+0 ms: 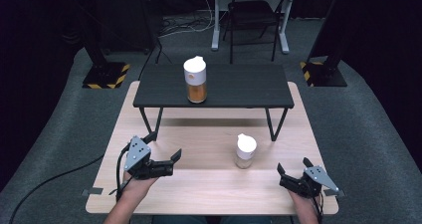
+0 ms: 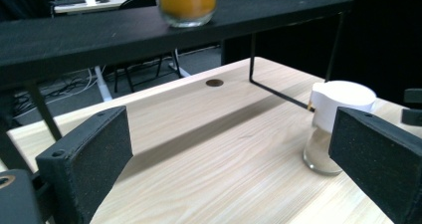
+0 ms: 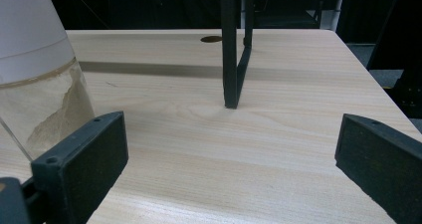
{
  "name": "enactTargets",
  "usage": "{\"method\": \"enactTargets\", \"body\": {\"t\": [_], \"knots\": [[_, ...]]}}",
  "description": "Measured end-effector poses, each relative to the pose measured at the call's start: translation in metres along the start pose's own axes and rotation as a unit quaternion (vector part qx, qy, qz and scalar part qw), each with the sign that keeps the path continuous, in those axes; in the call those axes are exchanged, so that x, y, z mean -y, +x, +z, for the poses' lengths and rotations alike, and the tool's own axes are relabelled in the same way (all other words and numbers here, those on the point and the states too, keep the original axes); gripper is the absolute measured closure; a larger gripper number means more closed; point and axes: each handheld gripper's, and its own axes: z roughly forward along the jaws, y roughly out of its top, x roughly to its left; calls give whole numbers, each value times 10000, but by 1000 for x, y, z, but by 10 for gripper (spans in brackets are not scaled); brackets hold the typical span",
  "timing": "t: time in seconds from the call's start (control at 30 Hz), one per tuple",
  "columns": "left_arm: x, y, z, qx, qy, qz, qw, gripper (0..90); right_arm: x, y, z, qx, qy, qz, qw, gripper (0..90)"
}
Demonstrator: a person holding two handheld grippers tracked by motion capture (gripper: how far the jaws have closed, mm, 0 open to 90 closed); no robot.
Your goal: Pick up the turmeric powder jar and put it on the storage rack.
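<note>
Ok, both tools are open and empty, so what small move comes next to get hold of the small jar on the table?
Probably ease the right tool left toward the small jar. It is the nearer one, its jaws are already spread wide, and the jar stands upright just off its left jaw, not yet between them.

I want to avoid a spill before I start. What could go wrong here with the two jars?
The small jar stands free beside the open right gripper; a sideways nudge could tip it. The tall jar with orange contents sits on the raised black shelf, so a knock might drop it onto the table.
</note>
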Motion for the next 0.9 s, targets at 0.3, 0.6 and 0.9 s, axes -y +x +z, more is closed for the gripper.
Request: {"method": "enactTargets", "body": {"t": [0.3,0.6,0.9], "knots": [[30,4,0,-216,163,-122,9996,26,0,0,0,3,4,-3,10000,0],[51,4,4,-518,430,-95,9977,24,0,0,0,9,4,-10,10000,0],[73,2,8,-725,515,-261,9957,24,0,0,0,9,0,-2,10000,0]]}}
